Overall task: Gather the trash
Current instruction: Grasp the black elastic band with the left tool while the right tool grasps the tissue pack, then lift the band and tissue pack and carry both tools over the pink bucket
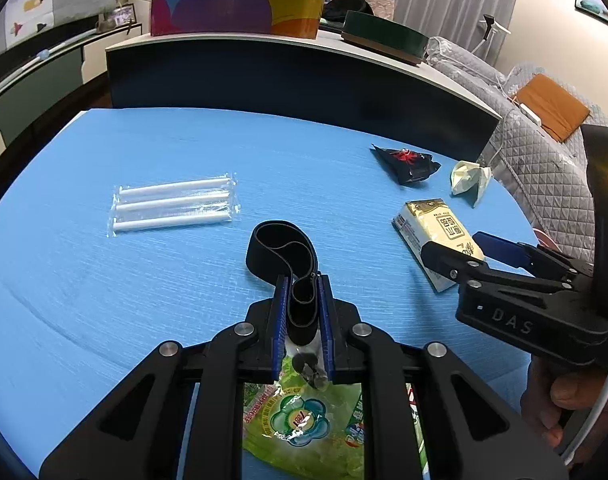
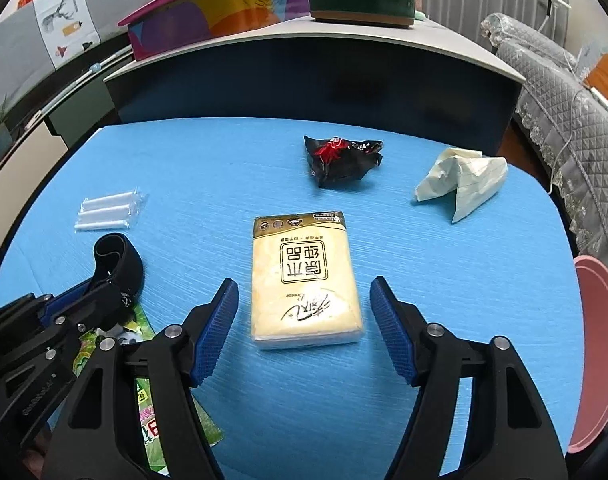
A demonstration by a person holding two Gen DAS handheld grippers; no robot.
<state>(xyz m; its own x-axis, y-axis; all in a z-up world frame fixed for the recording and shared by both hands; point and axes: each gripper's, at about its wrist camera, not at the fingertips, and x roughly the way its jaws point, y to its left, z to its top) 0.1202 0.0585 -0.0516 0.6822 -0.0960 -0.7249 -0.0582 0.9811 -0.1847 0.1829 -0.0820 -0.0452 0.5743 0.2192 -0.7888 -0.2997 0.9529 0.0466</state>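
Green plastic bag [image 1: 304, 420] lying flat under left gripper [image 1: 301, 304], fingers pinched on folded black band [image 1: 281, 250] looping out over blue table [image 1: 143, 280]. Right gripper [image 2: 304, 328] spread wide, hovering around yellow tissue pack [image 2: 304, 280], not touching. Black wrapper [image 2: 342, 156] and crumpled paper [image 2: 464, 178] further back, apart. Straw packet [image 1: 173, 204] off left. Pink bin [image 2: 596, 352] at right table edge.

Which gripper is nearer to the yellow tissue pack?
Right. The right gripper is open with the tissue pack between its fingers; the left gripper, shut on the black band, is off to its side.
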